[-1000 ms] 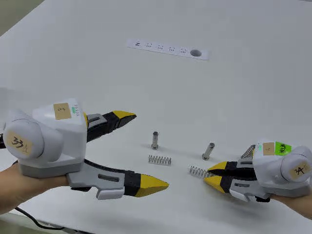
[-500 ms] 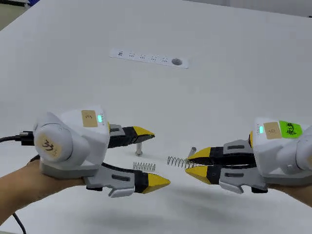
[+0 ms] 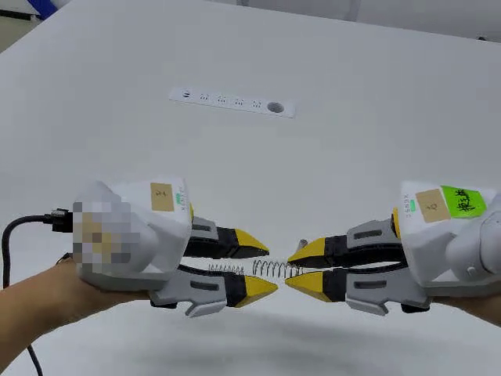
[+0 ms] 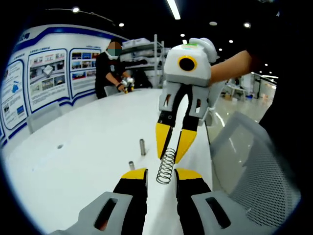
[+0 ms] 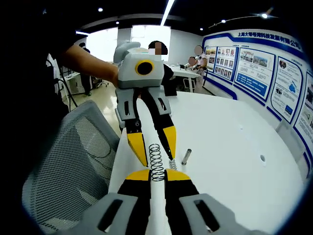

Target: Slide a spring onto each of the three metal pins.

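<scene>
Right gripper (image 5: 156, 175) was clamped nearly closed on one end of the coiled wire spring (image 3: 272, 269). Left gripper (image 4: 161, 174) jaws stood apart, straddling the spring's free end, contact unclear. A smooth cylindrical metal pin (image 4: 142, 147) stood upright on the white table (image 4: 73, 161) just beyond.
</scene>
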### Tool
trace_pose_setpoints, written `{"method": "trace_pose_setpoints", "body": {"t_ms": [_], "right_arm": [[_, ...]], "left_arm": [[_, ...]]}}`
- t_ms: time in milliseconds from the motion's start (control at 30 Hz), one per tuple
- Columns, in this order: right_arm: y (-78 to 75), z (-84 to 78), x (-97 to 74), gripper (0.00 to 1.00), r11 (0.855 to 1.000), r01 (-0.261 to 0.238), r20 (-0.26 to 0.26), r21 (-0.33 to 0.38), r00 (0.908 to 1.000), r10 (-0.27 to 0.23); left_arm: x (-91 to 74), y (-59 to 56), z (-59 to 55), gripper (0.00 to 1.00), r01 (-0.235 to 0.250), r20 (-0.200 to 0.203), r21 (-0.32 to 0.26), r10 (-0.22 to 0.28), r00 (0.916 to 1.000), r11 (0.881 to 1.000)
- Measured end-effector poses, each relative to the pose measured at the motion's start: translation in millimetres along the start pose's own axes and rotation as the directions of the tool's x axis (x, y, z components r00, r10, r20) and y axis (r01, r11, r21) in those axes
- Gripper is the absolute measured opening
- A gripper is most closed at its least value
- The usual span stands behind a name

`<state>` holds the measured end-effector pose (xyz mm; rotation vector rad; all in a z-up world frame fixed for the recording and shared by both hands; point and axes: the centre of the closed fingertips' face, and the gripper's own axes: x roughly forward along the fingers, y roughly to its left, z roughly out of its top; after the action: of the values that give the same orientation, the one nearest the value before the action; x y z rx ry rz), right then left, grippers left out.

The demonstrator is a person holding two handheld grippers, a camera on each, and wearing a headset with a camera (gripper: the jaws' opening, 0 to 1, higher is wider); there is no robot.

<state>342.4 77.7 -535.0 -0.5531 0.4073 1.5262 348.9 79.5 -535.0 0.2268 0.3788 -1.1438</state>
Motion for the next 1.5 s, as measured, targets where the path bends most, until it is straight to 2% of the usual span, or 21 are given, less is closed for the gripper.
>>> {"method": "trace_pose_setpoints", "body": {"t_ms": [233, 467, 567, 600, 700, 767, 867, 1000, 1167, 1233, 1333, 1500], "right_arm": [[-0.2, 0.7, -1.6, 0.1, 1.0, -0.001, 0.0, -0.001, 1.0, 0.001], [-0.1, 0.5, -2.5, 0.1, 1.0, -0.006, -0.005, -0.007, 1.0, 0.006], [1.8, -0.1, -2.0, 0.1, 1.0, -0.015, -0.01, -0.02, 0.9998, 0.015], [1.9, -1.2, -0.8, 0.1, 0.999, -0.01, -0.017, -0.031, 0.9998, 0.01], [2.4, -2.6, -0.7, 0.11, 0.999, -0.019, -0.016, -0.035, 0.9997, 0.019], [1.7, -1.2, -1.2, 0.12, 0.998, -0.019, -0.004, -0.055, 0.9998, 0.019], [2.9, -2.5, 0.5, 0.12, 0.992, -0.022, -0.028, -0.128, 0.9994, 0.018], [4.7, -5.7, 5.2, 0.15, 0.994, -0.043, -0.042, -0.102, 0.9984, 0.039], [3.7, -4.4, 5.6, 0.12, 0.995, -0.051, -0.033, -0.088, 0.9983, 0.048], [6.3, -5.1, 4.9, 0.11, 0.997, -0.071, -0.032, -0.03, 0.9971, 0.07], [6.4, -3.3, 1.2, 0.11, 0.997, -0.078, -0.027, -0.01, 0.9966, 0.078], [2.6, 7.3, -10.0, 0.1, 0.998, -0.064, 0.024, 0.028, 0.9977, 0.064]], "left_arm": [[1.6, -4.1, 0.0, 0.14, 0.021, -0.005, 0.005, -0.021, 0.9998, 1.0], [3.1, -6.0, -0.3, 0.11, 0.039, -0.015, 0.006, -0.039, 0.9991, 0.999], [4.1, -9.0, -4.9, 0.1, 0.062, -0.056, 0.045, -0.059, 0.9966, 0.997], [4.4, -7.2, -4.1, 0.09, 0.056, -0.064, 0.102, -0.05, 0.9967, 0.993], [4.5, -9.4, -3.8, 0.09, 0.064, -0.067, 0.093, -0.058, 0.9961, 0.994], [3.6, -9.5, -3.4, 0.09, 0.067, -0.061, 0.093, -0.061, 0.9962, 0.993], [2.7, -8.8, -3.0, 0.09, 0.067, -0.062, 0.107, -0.061, 0.9962, 0.992], [1.9, -8.8, -3.2, 0.09, 0.072, -0.07, 0.116, -0.064, 0.9955, 0.991], [0.9, -9.4, -3.2, 0.09, 0.073, -0.07, 0.118, -0.065, 0.9954, 0.99], [1.4, -10.8, -3.6, 0.09, 0.081, -0.073, 0.118, -0.073, 0.9947, 0.99], [3.5, -13.1, -4.0, 0.09, 0.089, -0.076, 0.126, -0.08, 0.9939, 0.988], [4.8, -10.9, 3.1, 0.09, 0.075, -0.042, 0.12, -0.07, 0.9966, 0.99]]}}
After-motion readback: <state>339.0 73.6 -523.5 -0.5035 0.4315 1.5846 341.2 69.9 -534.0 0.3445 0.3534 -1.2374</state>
